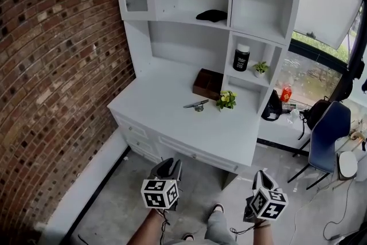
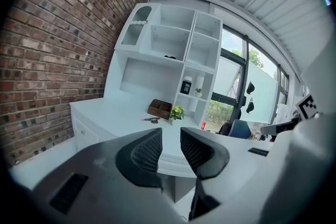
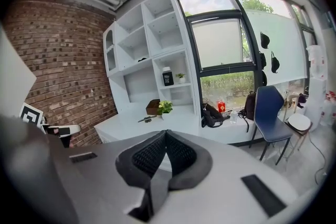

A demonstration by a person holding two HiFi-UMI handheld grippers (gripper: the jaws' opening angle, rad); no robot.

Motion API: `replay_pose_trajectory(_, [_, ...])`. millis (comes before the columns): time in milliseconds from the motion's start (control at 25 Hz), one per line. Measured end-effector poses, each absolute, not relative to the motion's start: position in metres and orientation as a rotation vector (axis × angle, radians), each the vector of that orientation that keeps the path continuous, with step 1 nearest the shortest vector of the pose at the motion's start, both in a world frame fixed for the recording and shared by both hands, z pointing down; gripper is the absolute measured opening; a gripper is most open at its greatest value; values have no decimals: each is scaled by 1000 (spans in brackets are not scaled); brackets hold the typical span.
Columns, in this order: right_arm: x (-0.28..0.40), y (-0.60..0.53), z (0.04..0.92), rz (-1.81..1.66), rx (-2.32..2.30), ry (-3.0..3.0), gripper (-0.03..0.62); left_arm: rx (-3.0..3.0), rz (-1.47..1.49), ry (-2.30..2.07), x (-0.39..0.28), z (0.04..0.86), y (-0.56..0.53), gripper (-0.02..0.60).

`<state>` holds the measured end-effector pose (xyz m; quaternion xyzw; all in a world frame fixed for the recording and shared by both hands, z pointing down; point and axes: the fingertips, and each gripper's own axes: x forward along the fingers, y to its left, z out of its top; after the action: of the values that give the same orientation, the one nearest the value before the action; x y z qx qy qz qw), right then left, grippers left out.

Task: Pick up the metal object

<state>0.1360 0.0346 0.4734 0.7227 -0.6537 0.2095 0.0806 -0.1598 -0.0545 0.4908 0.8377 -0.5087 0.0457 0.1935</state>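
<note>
The metal object (image 1: 196, 105) is a small silvery tool with a thin handle, lying on the white desk (image 1: 166, 117) next to a yellow flower pot (image 1: 226, 100). It shows small and far off in the left gripper view (image 2: 150, 119) and in the right gripper view (image 3: 145, 119). Both grippers hang low over the floor, well short of the desk's front edge. My left gripper (image 1: 170, 164) (image 2: 171, 134) is open by a narrow gap and holds nothing. My right gripper (image 1: 261, 176) (image 3: 165, 134) is shut and empty, its pads touching.
A brown wooden box (image 1: 207, 84) sits behind the metal object. The hutch holds a black jar (image 1: 241, 58) and a small plant (image 1: 260, 68). A brick wall (image 1: 57, 66) runs along the left. A black bag (image 1: 272, 107), a blue chair (image 1: 327, 135) and a white stool (image 1: 347, 164) stand to the right.
</note>
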Motion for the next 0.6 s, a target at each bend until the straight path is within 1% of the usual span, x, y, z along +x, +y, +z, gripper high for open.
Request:
replay_pose_trajectory(360, [164, -49, 479, 616, 2079, -2019, 2, 2300, 117, -1510, -139, 492, -118, 109])
replay_pose_trajectory(600, [193, -120, 465, 600, 2019, -2086, 2, 2265, 101, -1560, -108, 483, -171, 110])
